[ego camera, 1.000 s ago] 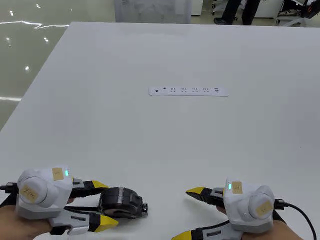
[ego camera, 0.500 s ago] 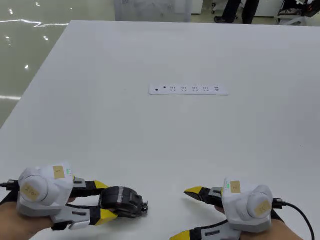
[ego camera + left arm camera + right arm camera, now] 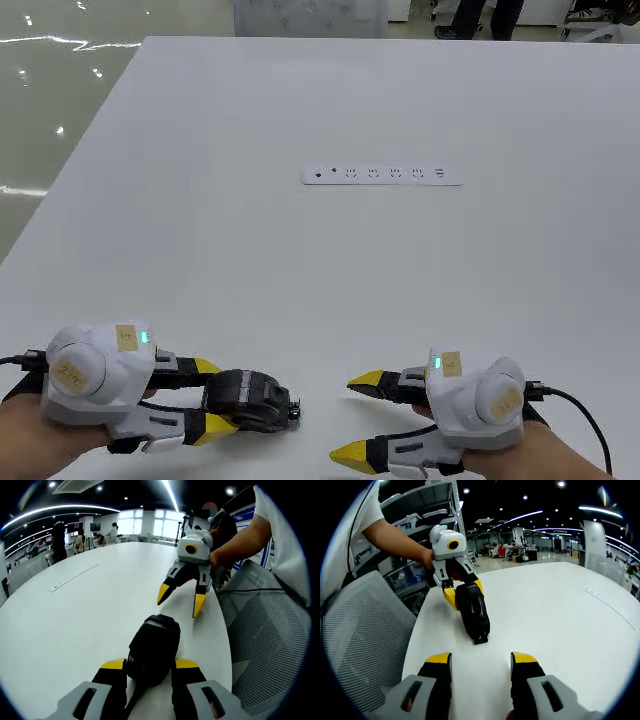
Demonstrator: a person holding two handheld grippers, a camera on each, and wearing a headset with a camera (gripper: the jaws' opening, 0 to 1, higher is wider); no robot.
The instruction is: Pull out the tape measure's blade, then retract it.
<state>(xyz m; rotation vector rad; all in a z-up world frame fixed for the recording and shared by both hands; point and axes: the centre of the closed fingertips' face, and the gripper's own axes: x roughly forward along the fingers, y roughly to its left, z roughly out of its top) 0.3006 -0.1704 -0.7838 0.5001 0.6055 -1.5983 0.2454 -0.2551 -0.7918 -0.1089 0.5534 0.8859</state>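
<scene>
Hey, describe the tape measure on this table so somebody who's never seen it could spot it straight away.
Start at the big white table and go to its near edge, left side. There the left gripper clamps the tape measure, a small rounded black case. The other item, the power strip farther back, is white, long and flat.

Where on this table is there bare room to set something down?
Bare table runs wide between the power strip and the near edge, and beyond the strip to the far edge. Crowded: the near edge, where the left tool grips the tape measure and the open right tool faces it.
</scene>
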